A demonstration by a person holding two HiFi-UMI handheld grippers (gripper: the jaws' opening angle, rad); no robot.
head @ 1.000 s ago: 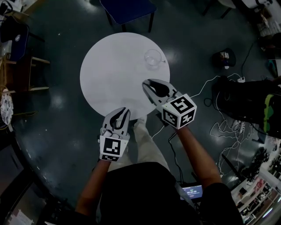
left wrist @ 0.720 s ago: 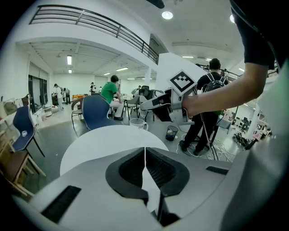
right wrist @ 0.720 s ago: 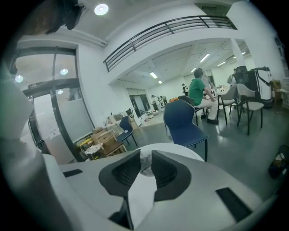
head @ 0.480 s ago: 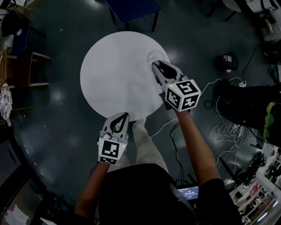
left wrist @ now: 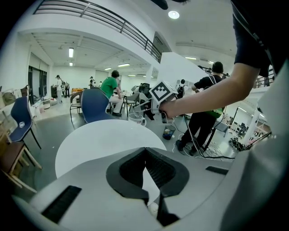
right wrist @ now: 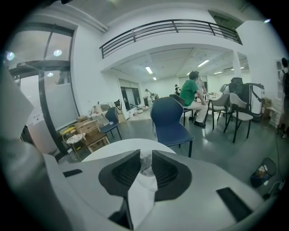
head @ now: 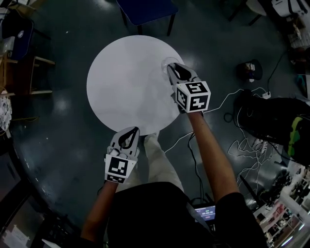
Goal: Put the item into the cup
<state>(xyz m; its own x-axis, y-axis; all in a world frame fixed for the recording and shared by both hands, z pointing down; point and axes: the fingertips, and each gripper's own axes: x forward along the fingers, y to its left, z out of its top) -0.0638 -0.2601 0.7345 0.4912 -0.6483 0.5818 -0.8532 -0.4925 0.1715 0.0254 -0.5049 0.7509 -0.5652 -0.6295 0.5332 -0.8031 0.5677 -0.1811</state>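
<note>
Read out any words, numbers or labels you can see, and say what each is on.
No text can be read.
Cube on right tongs: square marker patterns, not letters.
Cube on left tongs: likewise.
Small lit screen: characters too small.
Round logo on blue chair: too blurred.

Count of articles observed.
One round white table [head: 126, 82]; one clear cup [left wrist: 137, 119]; one crumpled white item [right wrist: 145, 164]; one blue chair [head: 145, 9] beside the table; two grippers: left gripper [head: 134, 129], right gripper [head: 170, 66].
</note>
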